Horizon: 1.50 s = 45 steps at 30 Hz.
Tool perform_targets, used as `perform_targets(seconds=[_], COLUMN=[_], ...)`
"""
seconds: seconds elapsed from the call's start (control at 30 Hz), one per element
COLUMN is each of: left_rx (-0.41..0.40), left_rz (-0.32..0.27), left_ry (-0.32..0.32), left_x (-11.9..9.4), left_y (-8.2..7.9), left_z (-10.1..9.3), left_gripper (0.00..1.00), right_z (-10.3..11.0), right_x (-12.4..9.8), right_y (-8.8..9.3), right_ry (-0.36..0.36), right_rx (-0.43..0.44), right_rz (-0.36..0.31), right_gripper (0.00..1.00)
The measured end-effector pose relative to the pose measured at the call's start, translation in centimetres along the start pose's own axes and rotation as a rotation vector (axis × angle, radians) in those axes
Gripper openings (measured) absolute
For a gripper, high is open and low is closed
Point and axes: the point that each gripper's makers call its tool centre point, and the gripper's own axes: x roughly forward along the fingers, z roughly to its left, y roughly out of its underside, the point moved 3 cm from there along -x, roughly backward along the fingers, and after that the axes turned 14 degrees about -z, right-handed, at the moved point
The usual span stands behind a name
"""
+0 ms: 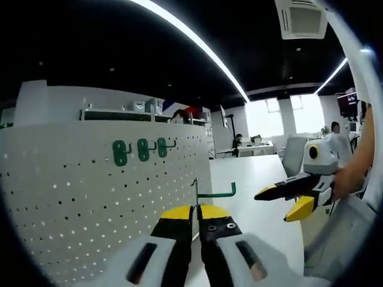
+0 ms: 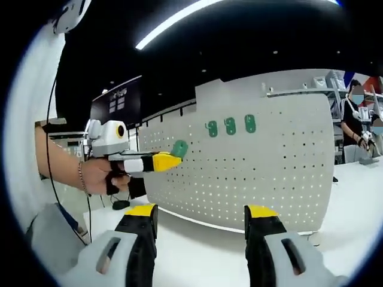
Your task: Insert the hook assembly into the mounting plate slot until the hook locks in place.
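Note:
A white pegboard stands upright on the table with three green hooks mounted near its top. My left gripper is shut on a green hook assembly, whose thin rod rises between the yellow tips while its arm points right, close to the board's edge. In the right gripper view that left gripper holds the hook's green plate just in front of the pegboard, left of the mounted hooks. My right gripper is open and holds nothing. It also hangs open at the right.
The white table runs past the board toward desks and windows. A hand holds the left gripper. One person stands behind the board's right end, and another sits far back.

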Motion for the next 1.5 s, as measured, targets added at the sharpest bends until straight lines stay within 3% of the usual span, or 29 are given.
perform_targets(seconds=[0.03, 0.1, 0.17, 0.3, 0.7, 1.5], left_rx=[0.001, -0.001, 0.0, -0.006, -0.001, 0.0], left_rz=[0.0, 0.001, 0.0, 0.002, 0.002, 0.002], left_ry=[0.0, 0.001, -0.001, -0.002, -0.005, -0.007], left_x=[0.0, 0.0, 0.0, -0.1, -0.2, -0.5], left_y=[0.0, 0.0, 0.0, 0.0, -0.1, -0.3], left_z=[0.0, -0.1, 0.0, 0.0, -0.2, -0.3], left_gripper=[0.03, 0.03, 0.03, 0.03, 0.03, 0.03], right_z=[0.2, 0.5, 0.5, 1.1, 1.6, 3.1], right_x=[0.2, 0.4, 0.7, 1.1, 1.7, 6.0], right_y=[-0.2, -0.5, -1.1, -1.8, -1.8, -2.6], right_ry=[0.0, 0.008, 0.007, -0.001, -0.02, -0.061], right_rx=[0.022, 0.145, 0.162, 0.297, 0.299, 0.322], right_rz=[-0.01, -0.027, -0.062, -0.117, -0.116, -0.162], right_gripper=[0.56, 0.53, 0.53, 0.54, 0.52, 0.46])
